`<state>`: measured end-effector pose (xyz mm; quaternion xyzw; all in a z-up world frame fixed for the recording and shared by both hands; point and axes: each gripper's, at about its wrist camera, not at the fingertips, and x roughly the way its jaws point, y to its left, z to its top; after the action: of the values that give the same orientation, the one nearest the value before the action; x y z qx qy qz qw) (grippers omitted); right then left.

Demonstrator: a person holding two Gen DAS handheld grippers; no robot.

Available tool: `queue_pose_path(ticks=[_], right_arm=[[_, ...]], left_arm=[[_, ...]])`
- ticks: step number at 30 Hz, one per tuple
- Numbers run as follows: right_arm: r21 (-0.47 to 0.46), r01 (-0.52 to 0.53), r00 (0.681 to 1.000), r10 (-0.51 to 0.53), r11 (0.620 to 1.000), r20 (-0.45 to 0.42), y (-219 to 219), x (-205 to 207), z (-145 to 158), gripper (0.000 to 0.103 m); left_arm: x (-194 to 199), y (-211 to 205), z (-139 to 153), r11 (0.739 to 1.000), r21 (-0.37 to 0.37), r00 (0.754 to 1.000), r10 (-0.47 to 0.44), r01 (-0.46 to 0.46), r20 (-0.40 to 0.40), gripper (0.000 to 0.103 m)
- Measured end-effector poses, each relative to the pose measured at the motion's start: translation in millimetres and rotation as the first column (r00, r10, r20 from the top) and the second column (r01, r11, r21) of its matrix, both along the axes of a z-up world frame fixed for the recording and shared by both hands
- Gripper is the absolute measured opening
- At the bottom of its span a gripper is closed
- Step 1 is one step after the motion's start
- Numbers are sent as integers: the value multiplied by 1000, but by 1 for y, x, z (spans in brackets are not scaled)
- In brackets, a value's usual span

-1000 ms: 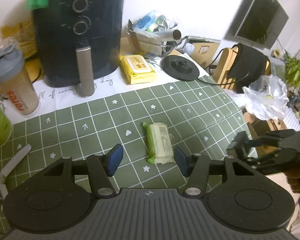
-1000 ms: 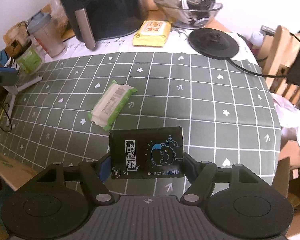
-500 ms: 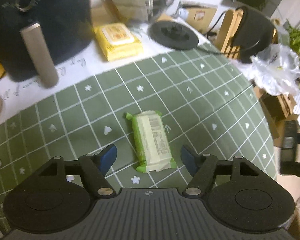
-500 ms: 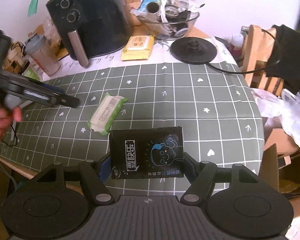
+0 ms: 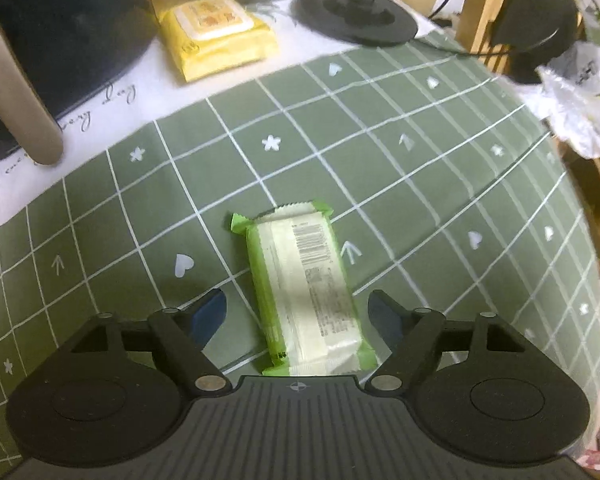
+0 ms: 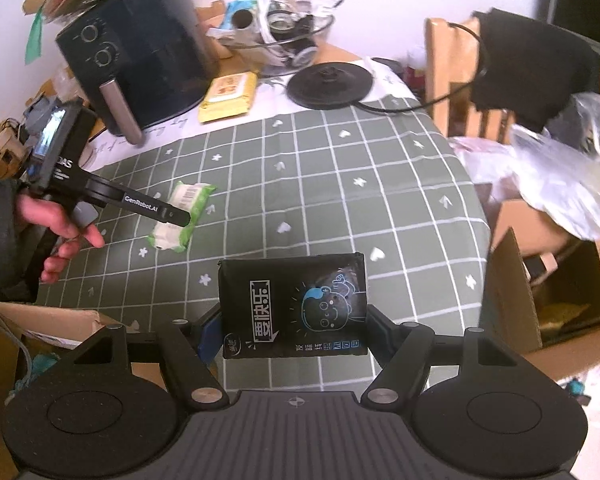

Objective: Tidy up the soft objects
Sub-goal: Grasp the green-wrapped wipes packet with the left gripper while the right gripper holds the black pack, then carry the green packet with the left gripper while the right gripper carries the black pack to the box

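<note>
1. Left tool (image 5: 296,314): fingers spread wide, one on each side of the green tissue pack (image 5: 306,292), neither touching it. The pack lies flat on the green checked worktop (image 5: 420,168), low centre of the left view, its long side running away from the camera.
2. Right tool (image 6: 292,332): closed on a black tissue pack (image 6: 293,306), held clear of the worktop at lower centre of the right view.
3. Step in hand, as I judge it: picking up the green pack while the black one waits in the other tool.
4. Next move likely calls for closing the left fingers evenly on the pack's long sides. It is soft, so it should give; a light squeeze ought to do.
5. Right view only: the hand (image 6: 56,224) on the left tool's grip at mid left, and open cardboard boxes (image 6: 540,292) off the worktop's right edge.
6. Left view only: the gap on each side of the green pack, and its barcode facing up.
7. Both views: a yellow wipes pack (image 5: 216,36) near the black air fryer (image 6: 140,52), upper left.
</note>
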<state>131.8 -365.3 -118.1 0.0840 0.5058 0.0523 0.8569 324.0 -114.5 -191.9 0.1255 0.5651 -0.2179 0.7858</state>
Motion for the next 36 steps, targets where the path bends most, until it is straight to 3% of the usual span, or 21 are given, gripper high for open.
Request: queue_pose_path(ticks=[8, 10, 11, 12, 20, 36], right_arm=[[6, 30, 1000, -30, 1000, -5, -7, -15, -2, 73], [7, 30, 1000, -30, 1000, -7, -8, -17, -2, 73], [9, 30, 1000, -30, 1000, -8, -9, -18, -3, 73], [10, 30, 1000, -30, 1000, -8, -9, -19, -3, 73], [16, 4, 1000, -4, 1000, 5, -4, -18, 1, 73], [57, -51, 997, 48, 997, 65, 2, -12, 26, 73]], left_arm=[[-3, -10, -13, 998, 54, 999, -21, 20, 27, 76], [-3, -9, -12, 998, 57, 999, -17, 14, 42, 66], [-3, -8, -10, 998, 55, 999, -15, 12, 52, 53], [-3, -8, -9, 998, 58, 998, -8, 4, 61, 49], [-1, -2, -1, 999, 48, 998, 3, -5, 62, 47], [-17, 22, 66, 997, -79, 984, 32, -19, 172, 47]])
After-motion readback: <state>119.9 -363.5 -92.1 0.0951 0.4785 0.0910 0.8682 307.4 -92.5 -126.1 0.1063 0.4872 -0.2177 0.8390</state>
